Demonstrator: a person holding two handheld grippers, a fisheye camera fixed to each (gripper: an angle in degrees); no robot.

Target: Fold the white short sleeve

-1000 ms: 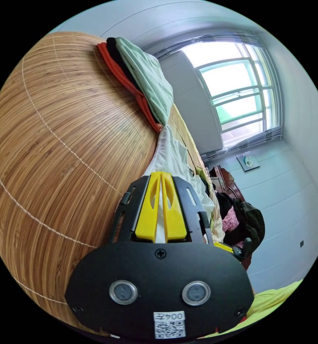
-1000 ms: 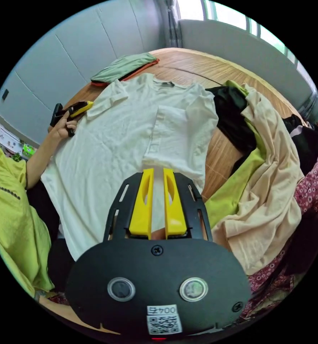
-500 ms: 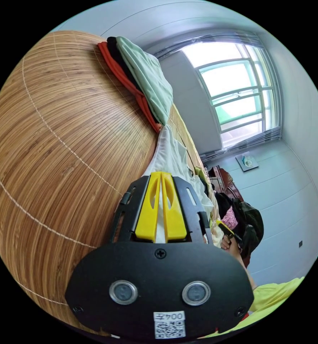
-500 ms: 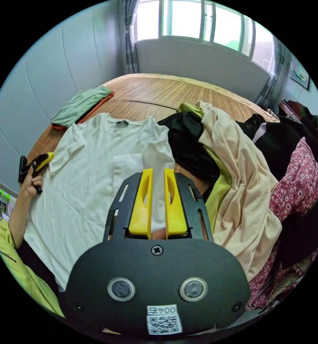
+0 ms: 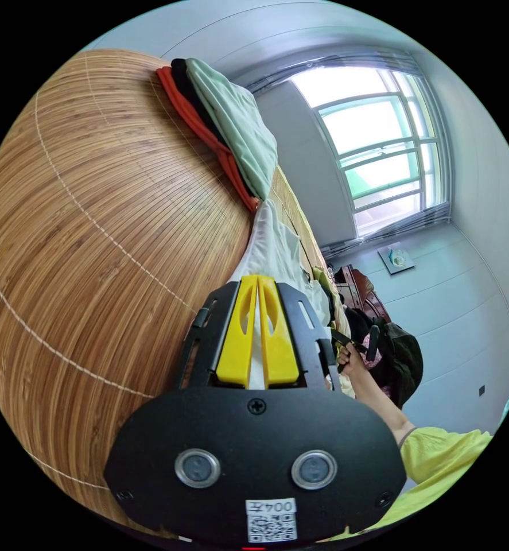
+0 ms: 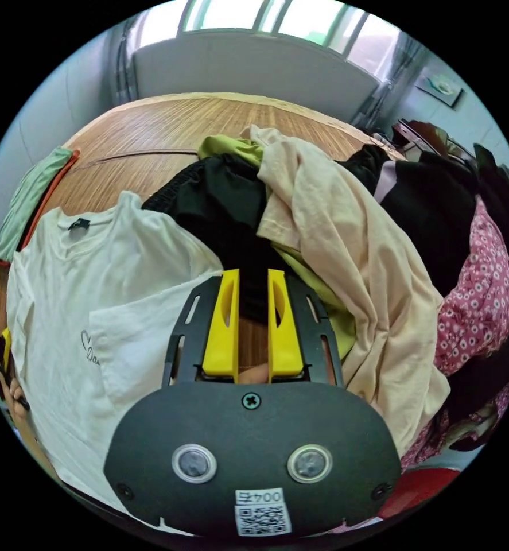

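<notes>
Since a moment ago, the right gripper [image 6: 253, 298] has swung away from the white short sleeve [image 6: 93, 298] toward the heap of clothes [image 6: 334, 229], and its jaws now stand apart with nothing between them. One side of the shirt lies folded in over its middle, so that fold looks done. The shirt lies flat on the wooden mat [image 5: 93, 229]. The left gripper [image 5: 257, 321] has stayed low at the shirt's edge, jaws closed on the white cloth, likely to hold it ready for the next fold. A folded green and red pile [image 5: 225, 138] sits beyond.
</notes>
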